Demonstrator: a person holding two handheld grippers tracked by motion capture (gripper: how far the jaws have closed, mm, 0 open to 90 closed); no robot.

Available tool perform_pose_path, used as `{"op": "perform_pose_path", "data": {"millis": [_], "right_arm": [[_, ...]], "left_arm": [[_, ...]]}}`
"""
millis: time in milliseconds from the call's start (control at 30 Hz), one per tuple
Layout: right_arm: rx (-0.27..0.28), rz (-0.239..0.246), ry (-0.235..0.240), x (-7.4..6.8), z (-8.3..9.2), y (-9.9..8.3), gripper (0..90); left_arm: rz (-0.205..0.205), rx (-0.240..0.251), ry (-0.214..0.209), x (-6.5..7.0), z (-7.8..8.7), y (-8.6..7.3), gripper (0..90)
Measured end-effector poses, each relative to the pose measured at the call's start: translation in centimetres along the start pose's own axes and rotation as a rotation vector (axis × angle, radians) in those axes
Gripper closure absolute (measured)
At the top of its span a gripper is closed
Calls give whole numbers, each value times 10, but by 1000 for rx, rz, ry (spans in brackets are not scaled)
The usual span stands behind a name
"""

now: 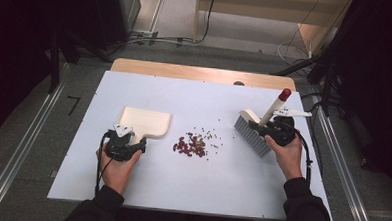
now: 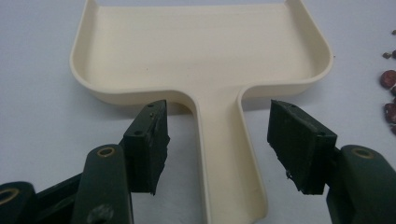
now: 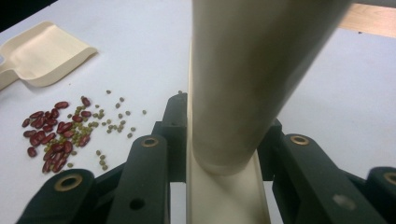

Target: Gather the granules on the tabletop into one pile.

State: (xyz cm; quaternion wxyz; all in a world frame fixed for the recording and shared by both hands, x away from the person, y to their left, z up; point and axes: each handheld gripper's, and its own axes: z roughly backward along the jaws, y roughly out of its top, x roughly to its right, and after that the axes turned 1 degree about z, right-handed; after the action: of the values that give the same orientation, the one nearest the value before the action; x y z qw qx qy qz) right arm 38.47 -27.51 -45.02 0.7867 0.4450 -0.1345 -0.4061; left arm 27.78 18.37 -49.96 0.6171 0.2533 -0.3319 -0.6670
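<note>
Item: cream moulded-plastic dustpan (image 2: 201, 56) with a flat stub handle, lying flat on the white table (image 1: 180, 185). The handle runs back between the jaws of the left hand-held gripper (image 2: 217, 144), which stand wide apart, a clear gap on either side, touching nothing. Judged light, rigid and smooth; likely to slide on the table if nudged. Best hold: across the narrow handle, close to where it widens into the pan.

Item: cream-backed hand brush (image 1: 253, 130) with pale grey bristles and a round cream handle tipped red. The right hand-held gripper (image 3: 219, 154) has its jaws closed against the brush's cream back, just below the handle base. Judged stiff in the body, soft in the bristles, light.

Item: loose heap of red kidney beans and small green beans (image 1: 192, 144), on the table between the two hand-held grippers, ahead and left of the right one. Small, hard, prone to roll and scatter.
</note>
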Motion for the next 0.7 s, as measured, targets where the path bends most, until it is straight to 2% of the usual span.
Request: {"op": "perform_pose_path", "data": {"millis": [167, 367, 700], "right_arm": [[7, 11, -33, -3, -5, 2, 643], [15, 63, -101, -12, -16, 6, 642], [8, 156, -209, -29, -45, 15, 643]], "left_arm": [[9, 12, 3, -4, 3, 1, 396], [14, 14, 4, -6, 4, 1, 394], [16, 8, -4, -8, 4, 1, 386]]}}
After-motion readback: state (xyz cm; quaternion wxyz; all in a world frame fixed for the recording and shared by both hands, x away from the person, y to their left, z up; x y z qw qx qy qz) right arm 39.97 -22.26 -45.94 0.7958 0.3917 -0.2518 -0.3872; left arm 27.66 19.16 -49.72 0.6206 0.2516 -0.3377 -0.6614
